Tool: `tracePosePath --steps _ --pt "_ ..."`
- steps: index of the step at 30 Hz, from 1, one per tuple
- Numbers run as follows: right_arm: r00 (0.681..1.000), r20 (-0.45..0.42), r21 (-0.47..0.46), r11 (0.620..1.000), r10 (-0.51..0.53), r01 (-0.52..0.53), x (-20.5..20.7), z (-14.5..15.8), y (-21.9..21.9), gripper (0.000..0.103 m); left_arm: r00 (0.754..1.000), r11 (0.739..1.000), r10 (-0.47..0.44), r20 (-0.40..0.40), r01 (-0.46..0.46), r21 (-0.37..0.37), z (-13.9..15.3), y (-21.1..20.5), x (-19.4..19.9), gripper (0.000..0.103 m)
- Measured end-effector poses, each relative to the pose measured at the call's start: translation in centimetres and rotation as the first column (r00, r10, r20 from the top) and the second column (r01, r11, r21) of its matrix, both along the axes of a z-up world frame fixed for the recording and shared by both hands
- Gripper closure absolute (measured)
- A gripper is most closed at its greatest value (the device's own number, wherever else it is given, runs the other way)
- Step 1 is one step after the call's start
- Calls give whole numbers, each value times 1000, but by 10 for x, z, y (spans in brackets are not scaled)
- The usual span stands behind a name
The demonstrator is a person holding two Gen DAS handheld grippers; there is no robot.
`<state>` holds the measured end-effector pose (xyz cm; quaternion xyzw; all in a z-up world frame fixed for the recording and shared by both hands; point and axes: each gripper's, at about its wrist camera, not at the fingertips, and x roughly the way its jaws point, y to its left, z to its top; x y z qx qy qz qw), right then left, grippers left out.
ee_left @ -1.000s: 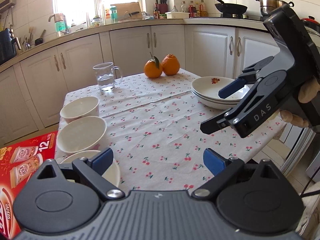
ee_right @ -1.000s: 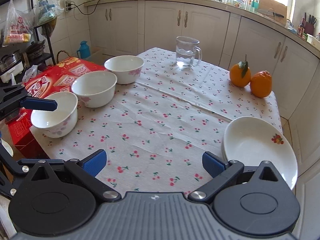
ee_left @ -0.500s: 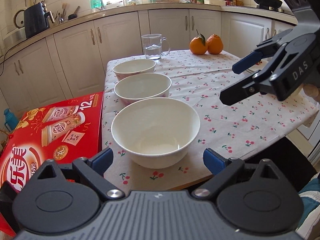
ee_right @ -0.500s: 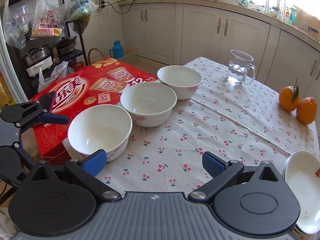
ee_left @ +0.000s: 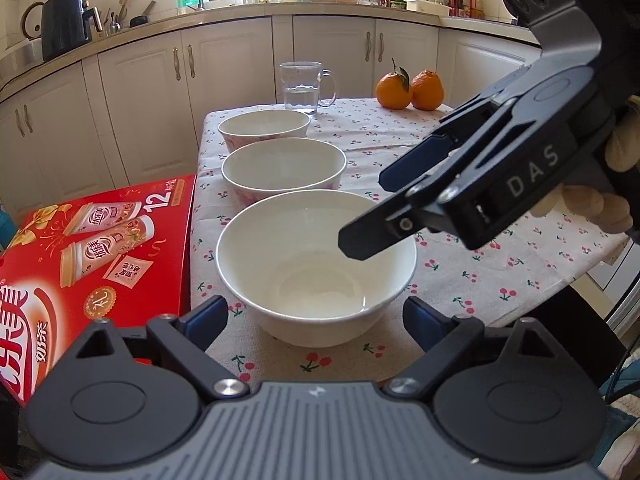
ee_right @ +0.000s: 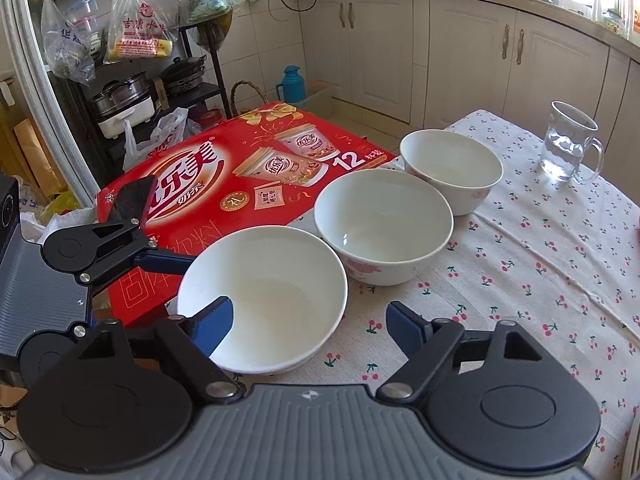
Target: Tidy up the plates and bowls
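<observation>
Three white bowls stand in a row on the cherry-print tablecloth: a near bowl, a middle bowl and a far bowl. My left gripper is open with its jaws closing; the near bowl sits just ahead between its fingers, which stand clear of it. My right gripper straddles that bowl's rim, one finger inside and one outside, open and closing. No plates show.
A red drinks carton lies against the table's left edge. A glass mug of water and two oranges stand at the far end. A shelf with pots and bags stands beyond the carton.
Both views have swung away from the plates to the row of bowls. Both grippers have closed in on the near bowl, and their fingers have narrowed.
</observation>
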<state>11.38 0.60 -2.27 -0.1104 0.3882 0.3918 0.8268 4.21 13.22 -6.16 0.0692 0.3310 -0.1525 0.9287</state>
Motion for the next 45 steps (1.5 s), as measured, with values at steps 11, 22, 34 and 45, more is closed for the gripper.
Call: tracePosePath --steps 11,22,34,45 --pt "998 -67 2 1000 23 -23 14 -15 10 35 1000 1000 -12 -14 11 -6 -2 3 6 19" --pt "995 -85 46 998 43 -39 15 -15 8 39 1000 1000 -25 -5 25 5 -1 1 5 19" --pt "996 -82 60 998 17 -12 9 -11 -3 38 997 997 -75 -8 75 20 8 -6 6 19" --pt "996 -55 58 995 -77 80 -1 -4 -46 38 982 982 -190 -1 190 15 12 -44 16 19"
